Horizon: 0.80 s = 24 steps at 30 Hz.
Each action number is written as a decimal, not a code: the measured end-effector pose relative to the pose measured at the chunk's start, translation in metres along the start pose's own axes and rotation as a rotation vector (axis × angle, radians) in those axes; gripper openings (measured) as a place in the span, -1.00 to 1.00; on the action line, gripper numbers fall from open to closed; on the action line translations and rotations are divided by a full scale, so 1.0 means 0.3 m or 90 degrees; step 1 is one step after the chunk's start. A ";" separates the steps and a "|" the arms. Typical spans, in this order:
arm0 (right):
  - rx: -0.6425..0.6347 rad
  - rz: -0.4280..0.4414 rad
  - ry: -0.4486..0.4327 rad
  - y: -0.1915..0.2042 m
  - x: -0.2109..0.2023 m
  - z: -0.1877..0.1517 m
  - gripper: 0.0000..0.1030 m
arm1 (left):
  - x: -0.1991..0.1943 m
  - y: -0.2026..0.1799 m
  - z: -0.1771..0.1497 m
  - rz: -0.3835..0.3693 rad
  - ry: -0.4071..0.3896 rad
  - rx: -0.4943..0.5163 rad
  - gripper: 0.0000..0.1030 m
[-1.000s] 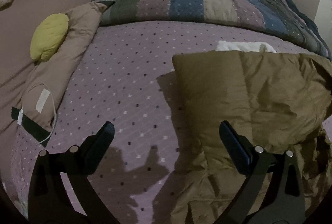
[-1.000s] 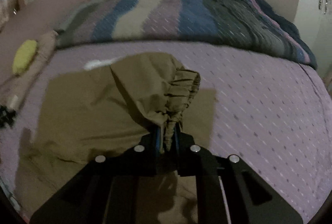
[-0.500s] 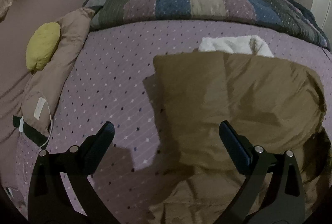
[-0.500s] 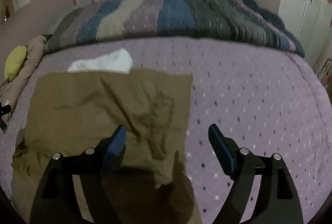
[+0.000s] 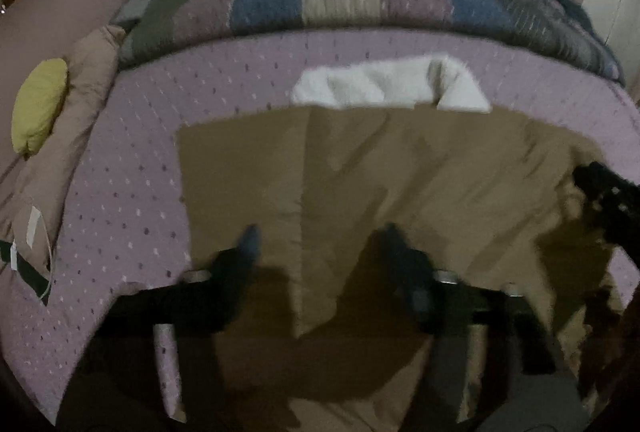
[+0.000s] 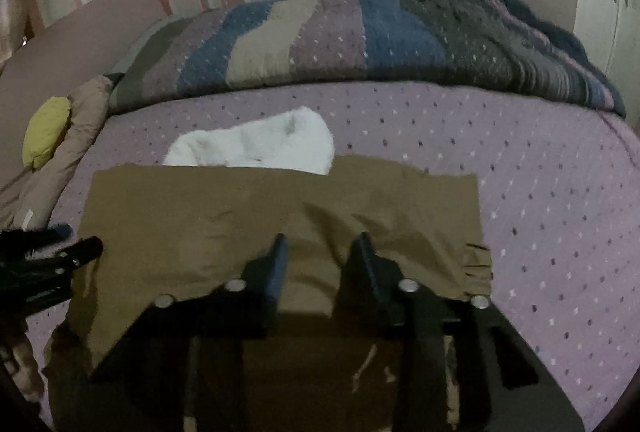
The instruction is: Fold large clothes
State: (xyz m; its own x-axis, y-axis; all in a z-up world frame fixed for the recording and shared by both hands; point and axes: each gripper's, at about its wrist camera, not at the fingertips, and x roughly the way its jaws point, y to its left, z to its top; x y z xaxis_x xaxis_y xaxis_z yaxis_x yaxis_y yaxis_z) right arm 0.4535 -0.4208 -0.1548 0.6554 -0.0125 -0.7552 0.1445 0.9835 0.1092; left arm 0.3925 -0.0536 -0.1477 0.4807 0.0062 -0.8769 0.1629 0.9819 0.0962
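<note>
Olive-brown cloth, the garment (image 6: 280, 216) lies flat on the dotted purple bedspread (image 6: 540, 192), its long axis running left to right, a white towel (image 6: 256, 148) just beyond its far edge. Over its left part the left gripper (image 5: 320, 244) hangs, jaws half-wide and just closing, pads not yet pressing fabric. Toward the right, the right gripper (image 6: 320, 248) stands narrower, also closing, above the near fold. Both look equally close.
</note>
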 end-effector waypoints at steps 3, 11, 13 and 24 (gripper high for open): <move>-0.009 -0.001 0.008 -0.002 0.054 -0.018 -0.39 | 0.072 -0.004 0.000 0.007 0.017 -0.013 -0.04; -0.073 -0.006 0.019 0.059 0.187 -0.039 -0.39 | 0.153 0.019 -0.036 0.041 -0.005 -0.003 -0.04; -0.070 0.002 0.022 0.060 0.214 -0.037 -0.39 | 0.167 0.032 -0.039 0.037 -0.003 -0.004 -0.04; -0.089 -0.009 0.024 0.071 0.278 -0.072 -0.42 | 0.240 0.018 -0.046 0.027 -0.006 0.002 -0.04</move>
State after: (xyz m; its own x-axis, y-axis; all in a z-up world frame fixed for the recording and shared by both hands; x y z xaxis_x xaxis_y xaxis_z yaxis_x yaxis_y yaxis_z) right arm 0.4952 -0.3969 -0.2293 0.6259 -0.0220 -0.7796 0.0473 0.9988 0.0099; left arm 0.4160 -0.0451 -0.2167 0.4948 0.0465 -0.8678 0.1454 0.9801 0.1355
